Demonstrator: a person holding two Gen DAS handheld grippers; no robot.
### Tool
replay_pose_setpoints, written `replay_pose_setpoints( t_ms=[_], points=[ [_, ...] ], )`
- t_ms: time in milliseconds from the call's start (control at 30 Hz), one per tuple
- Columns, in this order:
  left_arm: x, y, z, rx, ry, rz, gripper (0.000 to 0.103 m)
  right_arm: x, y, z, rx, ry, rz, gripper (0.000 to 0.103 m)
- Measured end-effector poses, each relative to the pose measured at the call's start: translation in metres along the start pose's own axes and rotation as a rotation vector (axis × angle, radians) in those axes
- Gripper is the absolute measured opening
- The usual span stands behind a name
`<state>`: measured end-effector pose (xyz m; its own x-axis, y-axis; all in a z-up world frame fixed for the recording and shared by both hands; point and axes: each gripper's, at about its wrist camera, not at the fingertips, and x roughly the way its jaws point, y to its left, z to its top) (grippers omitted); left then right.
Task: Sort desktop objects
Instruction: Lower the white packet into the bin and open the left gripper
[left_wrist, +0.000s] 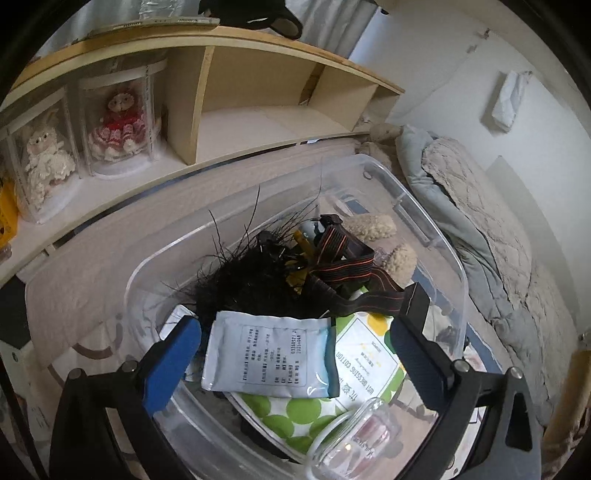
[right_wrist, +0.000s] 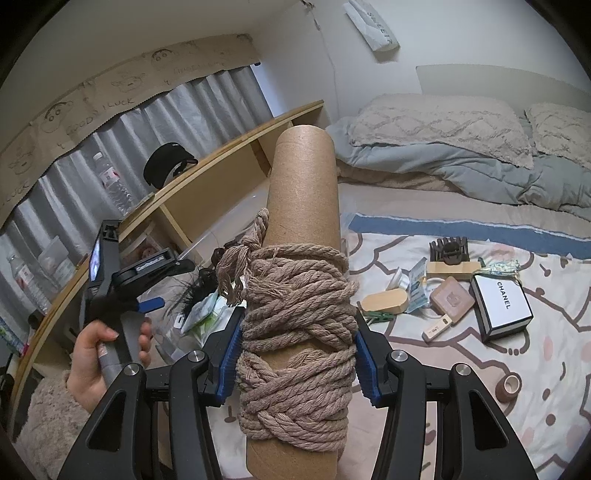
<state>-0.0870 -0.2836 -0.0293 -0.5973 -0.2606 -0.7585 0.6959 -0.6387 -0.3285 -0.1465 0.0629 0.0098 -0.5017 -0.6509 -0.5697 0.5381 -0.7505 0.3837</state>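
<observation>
Left gripper jaws wide apart over clear bin; white packet lies loose between them atop feathers, straps, cotton pack. Right gripper clamped on rope-wound cardboard tube, which blocks mid-view. Small items scattered on bedsheet, far right.

White walls close in a bed with grey pillows and a blue-grey quilt, a low wooden shelf running beside it beneath grey pleated curtains.

Black grippers, blue-padded fingers.
</observation>
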Motion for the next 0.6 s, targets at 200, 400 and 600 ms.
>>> replay_pose_setpoints(
  t_ms=[200,400,600],
  points=[
    [-0.010,0.005,0.002,0.074,-0.012,-0.036,0.103,0.019,0.010,0.009,0.021,0.004,0.003,0.054],
    [-0.014,0.012,0.006,0.126,-0.015,-0.066,0.103,0.045,0.022,0.027,0.097,0.011,0.012,0.054],
    [-0.026,0.013,0.008,0.205,-0.075,-0.072,0.103,0.075,0.028,0.041,0.193,0.016,0.017,0.054]
  ],
)
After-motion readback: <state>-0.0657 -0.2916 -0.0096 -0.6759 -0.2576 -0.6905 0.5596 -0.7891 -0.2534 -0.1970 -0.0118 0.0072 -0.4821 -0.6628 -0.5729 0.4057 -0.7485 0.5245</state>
